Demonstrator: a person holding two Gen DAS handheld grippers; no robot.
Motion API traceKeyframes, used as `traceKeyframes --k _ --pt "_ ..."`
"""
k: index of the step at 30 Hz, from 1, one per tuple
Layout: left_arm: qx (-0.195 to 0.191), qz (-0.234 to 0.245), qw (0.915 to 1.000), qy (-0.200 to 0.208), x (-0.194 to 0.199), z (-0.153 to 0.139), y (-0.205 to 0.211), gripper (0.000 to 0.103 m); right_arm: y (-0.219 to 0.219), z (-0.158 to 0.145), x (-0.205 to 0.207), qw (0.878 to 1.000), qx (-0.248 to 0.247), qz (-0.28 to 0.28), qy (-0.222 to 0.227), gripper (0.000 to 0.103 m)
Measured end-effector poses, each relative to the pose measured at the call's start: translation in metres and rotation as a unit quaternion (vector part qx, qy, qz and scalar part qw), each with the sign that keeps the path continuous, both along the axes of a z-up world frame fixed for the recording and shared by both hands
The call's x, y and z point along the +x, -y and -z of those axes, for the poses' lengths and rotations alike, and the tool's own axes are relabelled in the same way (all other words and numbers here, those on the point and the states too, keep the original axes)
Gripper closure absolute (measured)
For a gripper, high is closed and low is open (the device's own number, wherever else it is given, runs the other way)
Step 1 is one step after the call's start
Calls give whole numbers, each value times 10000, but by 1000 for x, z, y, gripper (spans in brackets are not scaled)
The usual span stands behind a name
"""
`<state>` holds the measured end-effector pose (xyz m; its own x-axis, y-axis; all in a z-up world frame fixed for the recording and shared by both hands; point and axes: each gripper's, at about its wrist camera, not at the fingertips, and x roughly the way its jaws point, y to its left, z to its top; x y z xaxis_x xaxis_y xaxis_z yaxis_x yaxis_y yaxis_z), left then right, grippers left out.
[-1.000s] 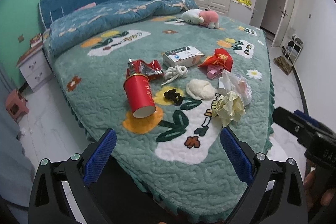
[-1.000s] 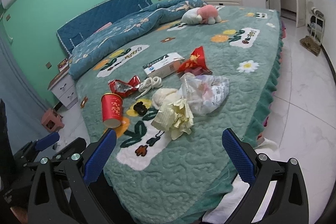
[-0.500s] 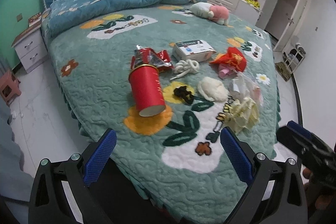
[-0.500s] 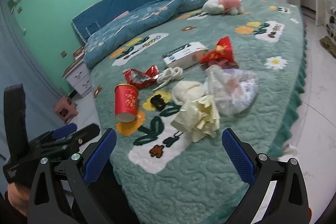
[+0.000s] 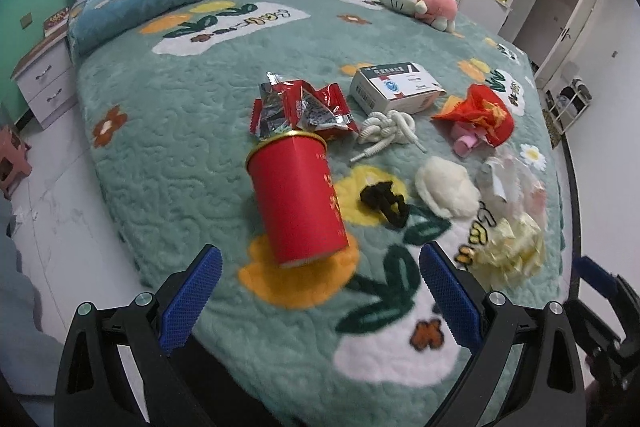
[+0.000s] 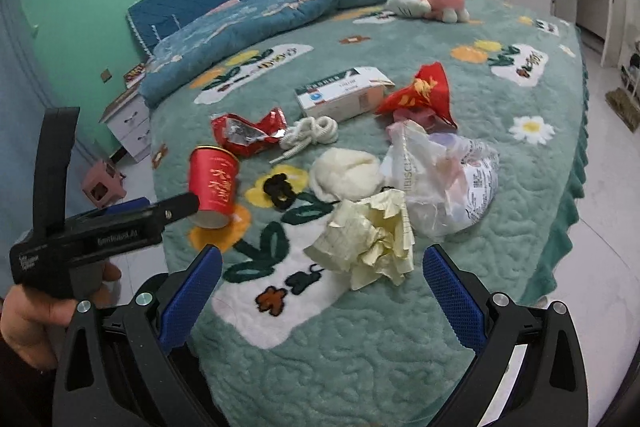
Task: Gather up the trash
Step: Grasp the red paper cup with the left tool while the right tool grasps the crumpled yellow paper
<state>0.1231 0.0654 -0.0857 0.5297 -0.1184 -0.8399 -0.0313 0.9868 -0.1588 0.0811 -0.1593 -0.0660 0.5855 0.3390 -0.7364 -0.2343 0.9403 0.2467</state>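
Left gripper (image 5: 320, 285) gapes empty just below the red cup (image 5: 296, 201), frame centre; right gripper (image 6: 322, 281), also agape, frames crumpled yellow paper (image 6: 370, 233). Risk: the cup (on soft bedding) could tip if nudged.

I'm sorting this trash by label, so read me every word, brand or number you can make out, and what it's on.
"IBISCU": partial print on the clear plastic bag; the rest is blurred.
Red paper cup: gold characters, too blurred to read.
White box: printed label, too small to read.
Bedspread: cursive lettering in the white patches, not legible.
Left gripper: white lettering on its body, blurred.
Red wrapper: print unreadable.
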Motion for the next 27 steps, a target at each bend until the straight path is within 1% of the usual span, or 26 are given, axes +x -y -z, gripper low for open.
traceKeyframes --k 3,5,11,13,14,15,16,18,19,20,21,22,24,27 --pt "-81 -28 9999 -104 15 9 -5 5 0 4 5 10000 -24 39 19 4" --pt "-61 -63 9998 -182 22 14 -7 5 0 8 11 10000 -64 53 -54 4" --pt "-264 -117 9989 -367 39 31 -15 5 2 21 26 9997 22 97 -214 4" --pt "-204 -76 9990 -378 43 34 -14 5 1 24 29 9997 13 69 -252 4" --pt "-173 -58 9991 -374 44 35 -13 10 1 26 31 9996 4 62 -273 4" --pt "-167 -47 9991 -388 46 37 -13 18 1 27 32 9996 14 57 -283 4" --pt "-172 -33 9988 -449 48 40 -13 22 0 28 33 9995 36 49 -301 4" --pt "-219 -41 9981 -571 51 46 -16 34 0 30 35 9994 47 56 -339 4" --pt "-255 -43 9977 -622 51 49 -17 36 0 31 36 9993 46 63 -356 4" --pt "-326 -9 9975 -629 51 51 -18 42 0 33 37 9993 58 62 -374 4" --pt "-360 12 9974 -626 51 51 -18 44 1 34 38 9992 70 59 -385 4" --pt "-342 9 9977 -592 50 51 -19 44 1 35 38 9992 64 60 -392 4" --pt "-297 2 9983 -503 47 47 -20 47 1 35 38 9992 64 54 -386 4" --pt "-205 123 9990 -384 38 36 -18 48 2 34 38 9992 56 56 -390 4"
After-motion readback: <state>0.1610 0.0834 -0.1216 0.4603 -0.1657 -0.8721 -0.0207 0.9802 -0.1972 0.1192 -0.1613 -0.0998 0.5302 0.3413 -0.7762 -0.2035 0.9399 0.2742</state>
